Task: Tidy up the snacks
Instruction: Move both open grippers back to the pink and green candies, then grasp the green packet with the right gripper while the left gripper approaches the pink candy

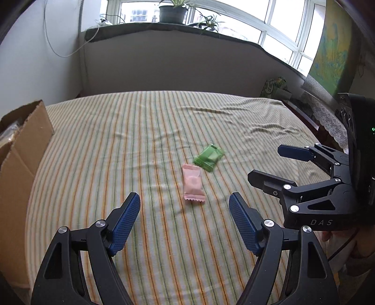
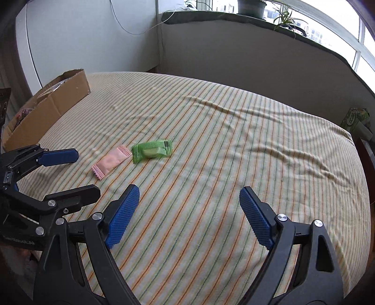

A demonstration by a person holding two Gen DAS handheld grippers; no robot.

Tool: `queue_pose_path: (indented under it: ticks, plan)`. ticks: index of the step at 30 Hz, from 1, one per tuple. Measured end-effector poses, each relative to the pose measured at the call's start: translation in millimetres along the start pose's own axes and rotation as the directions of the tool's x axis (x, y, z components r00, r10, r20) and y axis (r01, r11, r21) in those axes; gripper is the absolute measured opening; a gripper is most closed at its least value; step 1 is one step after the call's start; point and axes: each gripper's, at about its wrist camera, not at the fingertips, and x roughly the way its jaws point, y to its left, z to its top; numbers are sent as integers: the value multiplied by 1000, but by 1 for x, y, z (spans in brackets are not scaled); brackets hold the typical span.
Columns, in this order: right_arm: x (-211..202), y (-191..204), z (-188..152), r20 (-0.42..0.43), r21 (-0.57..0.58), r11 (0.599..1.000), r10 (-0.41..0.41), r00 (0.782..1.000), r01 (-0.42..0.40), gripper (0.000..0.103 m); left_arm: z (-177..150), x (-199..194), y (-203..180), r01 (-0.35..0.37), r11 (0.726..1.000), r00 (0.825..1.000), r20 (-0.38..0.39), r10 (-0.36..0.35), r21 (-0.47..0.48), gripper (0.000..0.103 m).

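Note:
A pink snack packet (image 1: 193,184) lies flat on the striped bedcover, with a green snack packet (image 1: 208,157) just beyond it. Both also show in the right wrist view, the pink packet (image 2: 111,162) left of the green packet (image 2: 152,150). My left gripper (image 1: 185,201) is open and empty, just short of the pink packet. My right gripper (image 2: 189,196) is open and empty, to the right of both packets; it shows in the left wrist view (image 1: 264,162). The left gripper shows in the right wrist view (image 2: 86,171).
An open cardboard box (image 1: 21,150) with bagged items stands at the bed's left edge; it also shows in the right wrist view (image 2: 49,103). A wall and a windowsill with potted plants (image 1: 172,11) lie beyond the bed. A green carton (image 2: 354,118) sits at the far right corner.

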Motion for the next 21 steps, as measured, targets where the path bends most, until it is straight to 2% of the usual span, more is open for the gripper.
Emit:
queue_pose_path:
  ticks: [7,8,12,15,17,19,20,21]
  plan:
    - [21,0,24,-43,-79,993,87,995,-90,88,6,12,-3,-27,999,999,-19,28,30,75]
    - [24,1,28,-53,-90,990,109,993,-113,87,7,14,-2,-27,999,999,-23,28,29,72]
    - [37,7,41,-84,-139,978,146,986,-157,85,12,20,-1,-22,999,999,-33,23,50,47]
    - [42,8,47,-86,-139,974,168,982,-178,84,12,22,2,-10,999,999,-31,12,49,41]
    - [43,13,49,-84,-156,972,164,983,-176,79,12,23,3,-5,999,1000,-28,6,49,41]
    - [45,18,49,-78,-175,974,131,988,-143,68,11,23,2,-2,999,1000,-24,3,51,38]
    - [44,21,49,-75,-176,974,132,988,-143,65,11,23,3,1,999,1000,-23,0,51,29]
    - [43,22,49,-73,-176,974,133,988,-144,54,11,24,3,5,999,1000,-24,-3,49,23]
